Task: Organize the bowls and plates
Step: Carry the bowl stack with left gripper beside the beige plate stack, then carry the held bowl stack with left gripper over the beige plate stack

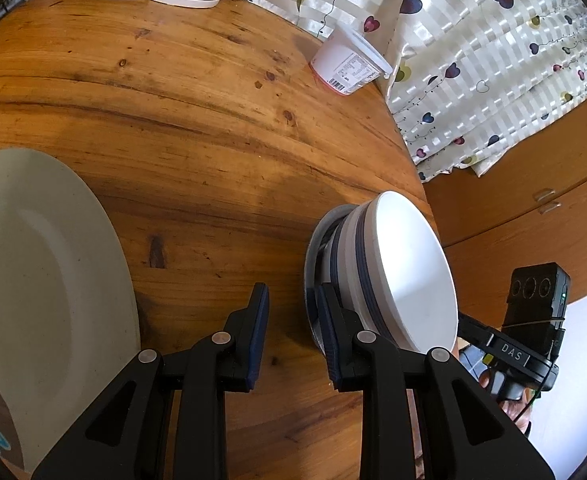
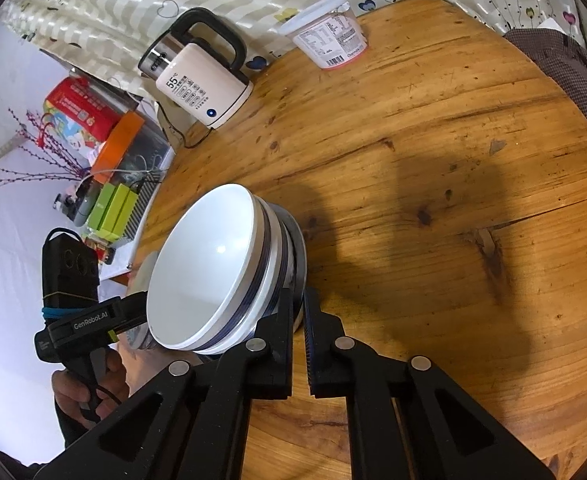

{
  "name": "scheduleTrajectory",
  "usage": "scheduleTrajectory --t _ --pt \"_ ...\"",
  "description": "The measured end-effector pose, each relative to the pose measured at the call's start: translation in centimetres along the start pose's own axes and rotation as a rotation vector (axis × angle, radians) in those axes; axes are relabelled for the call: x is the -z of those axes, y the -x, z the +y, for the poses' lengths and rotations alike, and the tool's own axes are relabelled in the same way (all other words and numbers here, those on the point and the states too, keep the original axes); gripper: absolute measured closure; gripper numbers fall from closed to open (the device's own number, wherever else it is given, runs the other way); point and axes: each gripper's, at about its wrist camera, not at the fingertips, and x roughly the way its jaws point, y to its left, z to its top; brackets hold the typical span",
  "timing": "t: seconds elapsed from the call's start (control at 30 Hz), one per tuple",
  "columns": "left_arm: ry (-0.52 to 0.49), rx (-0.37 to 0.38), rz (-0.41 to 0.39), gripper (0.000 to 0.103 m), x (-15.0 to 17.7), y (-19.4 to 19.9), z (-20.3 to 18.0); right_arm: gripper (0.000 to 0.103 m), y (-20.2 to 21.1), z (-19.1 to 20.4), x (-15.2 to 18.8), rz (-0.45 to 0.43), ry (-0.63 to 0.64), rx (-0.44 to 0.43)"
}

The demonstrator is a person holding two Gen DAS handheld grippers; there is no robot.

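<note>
On the round wooden surface [image 1: 197,132] a stack of white bowls [image 1: 409,272] with dark blue bands sits nested on a small grey plate [image 1: 313,256], close to the surface's edge. The right tool [image 2: 301,328] is at the near side of that stack, its pads drawn together to a thin slit, and the grey plate's rim runs down into that slit, so the tool appears clamped on the rim. The left tool [image 1: 293,332] stands narrowly parted with only bare wood showing between its pads. Its right-hand pad lies just beside the grey plate's rim, and I cannot tell whether it touches. A large cream plate [image 1: 45,264] lies flat to the left of the left tool, well apart from the stack. In the right wrist view a hand [image 2: 89,388] grips the left tool's handle at the far side of the bowls. Near the far edge of the surface stand a cream electric kettle [image 2: 201,88] with a black handle and a lidded white tub [image 2: 329,44], both in front of a pale curtain [image 1: 473,60] printed with hearts.
</note>
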Motion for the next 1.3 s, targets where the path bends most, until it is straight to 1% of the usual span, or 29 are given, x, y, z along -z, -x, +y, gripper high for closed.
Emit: scheduleTrajectory --t 0.07,0.13,0.2,0.23,0.27,0.33,0.6,0.77,1.3 --pt "0.009 0.015 0.003 0.081 0.0 0.0 0.3 0.097 0.0 0.0 0.0 -0.001 -0.002 -0.004" --pt "0.028 0.038 0.011 0.081 0.0 -0.1 0.7 0.097 0.0 -0.1 -0.1 0.003 -0.016 -0.021" --pt "0.029 0.043 0.011 0.082 0.0 -0.1 0.7 0.097 0.0 -0.3 -0.1 0.004 -0.019 -0.027" --pt "0.029 0.045 0.010 0.084 0.0 -0.1 0.6 0.097 0.0 -0.2 -0.1 0.004 -0.016 -0.026" --pt "0.030 0.052 0.011 0.090 0.0 -0.1 0.6 0.097 0.0 -0.3 -0.1 0.004 -0.015 -0.026" --pt "0.028 0.068 0.014 0.096 0.0 -0.1 0.3 0.097 0.1 -0.3 -0.1 0.006 -0.014 -0.033" --pt "0.005 0.054 0.007 0.096 0.0 0.0 -0.2 0.097 0.1 -0.7 0.0 0.007 -0.022 -0.048" --pt "0.008 0.050 0.009 0.096 0.1 0.0 -0.2 0.097 0.1 -0.7 0.0 0.010 -0.028 -0.057" --pt "-0.017 0.033 0.002 0.096 0.3 0.2 -0.2 0.097 -0.1 -0.7 0.4 0.012 -0.029 -0.049"
